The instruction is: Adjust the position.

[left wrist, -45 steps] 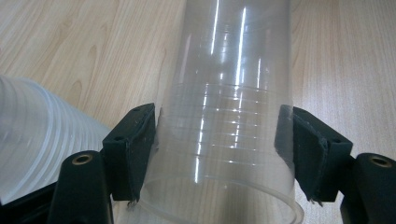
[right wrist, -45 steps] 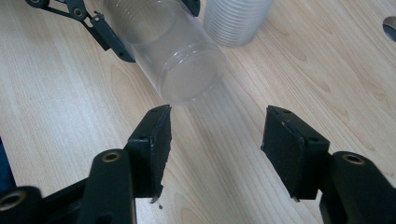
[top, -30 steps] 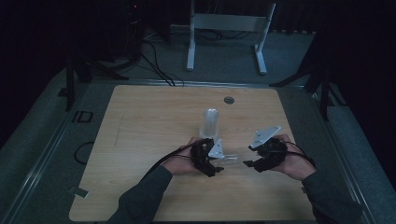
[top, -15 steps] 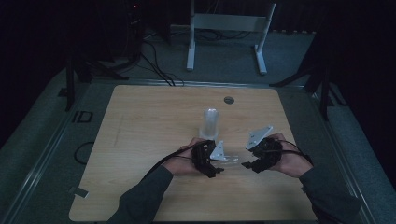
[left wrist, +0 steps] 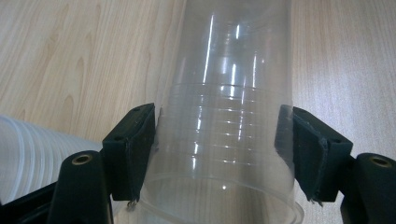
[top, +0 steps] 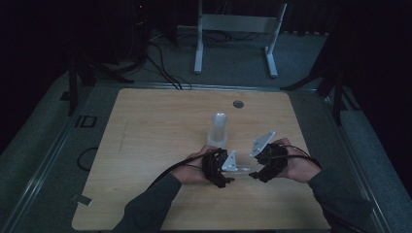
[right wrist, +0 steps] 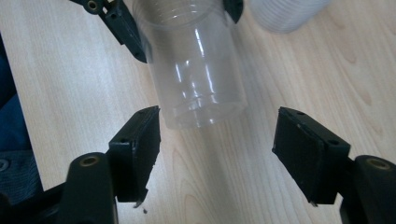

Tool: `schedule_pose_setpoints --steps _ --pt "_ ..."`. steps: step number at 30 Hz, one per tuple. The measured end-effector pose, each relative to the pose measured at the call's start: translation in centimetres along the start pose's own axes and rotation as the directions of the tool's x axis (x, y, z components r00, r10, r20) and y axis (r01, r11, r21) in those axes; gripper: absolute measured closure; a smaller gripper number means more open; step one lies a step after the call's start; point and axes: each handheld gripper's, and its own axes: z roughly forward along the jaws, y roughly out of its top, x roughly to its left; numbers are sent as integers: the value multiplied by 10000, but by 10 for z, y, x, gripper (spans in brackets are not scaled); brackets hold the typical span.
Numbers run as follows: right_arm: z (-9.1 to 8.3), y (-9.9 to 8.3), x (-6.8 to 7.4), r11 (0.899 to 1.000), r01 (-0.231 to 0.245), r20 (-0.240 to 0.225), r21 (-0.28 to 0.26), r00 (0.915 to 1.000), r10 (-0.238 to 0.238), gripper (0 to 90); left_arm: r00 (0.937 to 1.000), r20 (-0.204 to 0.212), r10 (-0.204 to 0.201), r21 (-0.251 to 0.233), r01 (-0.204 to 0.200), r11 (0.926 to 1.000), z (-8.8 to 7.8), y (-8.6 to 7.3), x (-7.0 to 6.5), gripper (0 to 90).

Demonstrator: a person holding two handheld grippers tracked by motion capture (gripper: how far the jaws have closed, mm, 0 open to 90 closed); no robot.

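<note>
A clear plastic cup lies on its side between the two grippers. My left gripper is shut on it near the rim, with both pads pressing its wall. In the right gripper view the cup points its base at my right gripper. That gripper's jaws have just been opening and stand wide, with nothing between the pads and the base just ahead of them. The left gripper's fingers show at the top of that view. From the high view, the left gripper and right gripper face each other near the table's front.
An upright stack of clear cups stands just behind the hands; it also shows as a ribbed white stack and at the top of the right gripper view. The wooden table has a round grommet at the back.
The right gripper has shifted a little to the left, toward the left one. The left hand and the cup have stayed where they were.
</note>
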Motion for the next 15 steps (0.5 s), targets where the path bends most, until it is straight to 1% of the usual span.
schedule_pose_setpoints --steps 5,8,9,15 --pt "7 3 3 9997 141 -298 175 9995 -136 302 9996 -94 264 19 -264 9996 -1 5 -4 299" --pt "10 3 3 9997 149 -422 199 9990 -140 302 9996 -85 285 16 -285 9996 -1 5 -5 299" --pt "14 3 4 9999 105 -582 96 9983 -100 302 9995 -101 292 -52 -293 9996 -1 6 -5 299" --pt "22 4 6 9996 157 -760 222 9970 -140 308 9994 -111 335 -188 -337 9993 -4 7 -5 298"
